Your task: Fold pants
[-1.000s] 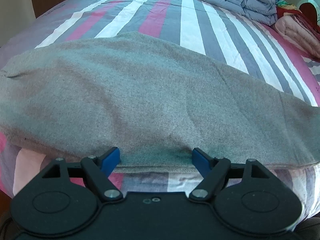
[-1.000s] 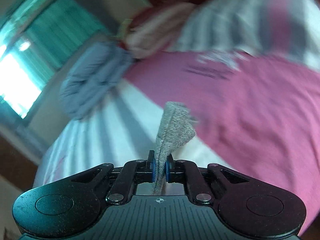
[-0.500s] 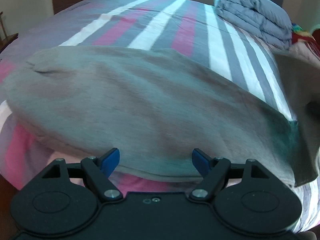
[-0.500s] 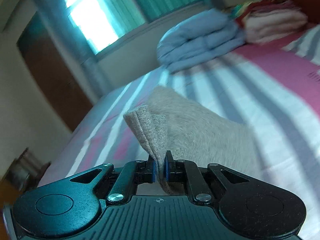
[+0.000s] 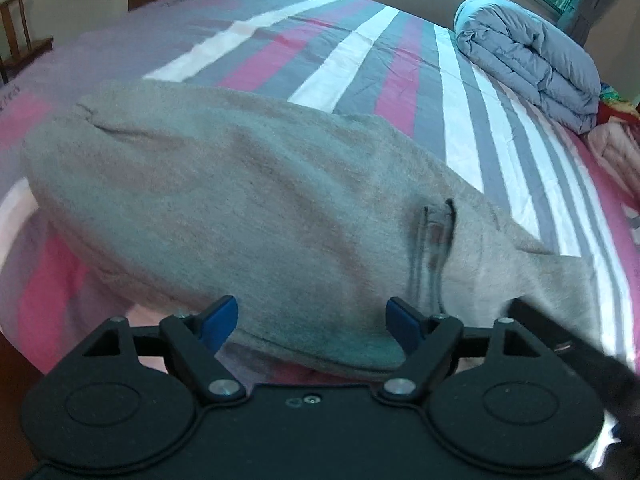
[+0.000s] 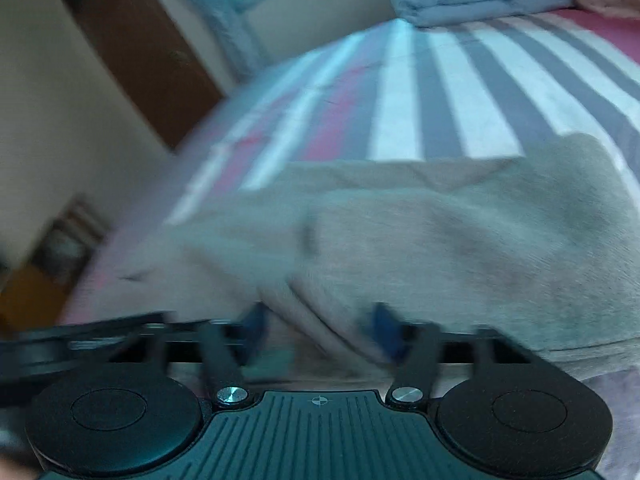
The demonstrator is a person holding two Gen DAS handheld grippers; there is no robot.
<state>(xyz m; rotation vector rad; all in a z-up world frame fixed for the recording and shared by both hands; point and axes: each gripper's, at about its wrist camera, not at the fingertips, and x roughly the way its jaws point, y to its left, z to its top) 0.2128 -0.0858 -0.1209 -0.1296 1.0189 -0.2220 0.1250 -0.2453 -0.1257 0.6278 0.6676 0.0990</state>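
Pants (image 5: 248, 216) lie folded over on the bed (image 5: 360, 52), just ahead of both tongs. Left tongs (image 5: 312, 320) gape empty; right tongs (image 6: 316, 320), blurred, also look parted. Risk: the loose upper layer may slide or bunch if either snags it.

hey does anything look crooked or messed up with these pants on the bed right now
Mostly fine. The grey pants lie folded over on the striped bed, but the top layer sits skewed, leaving a corner sticking out at the right. Both grippers are open.
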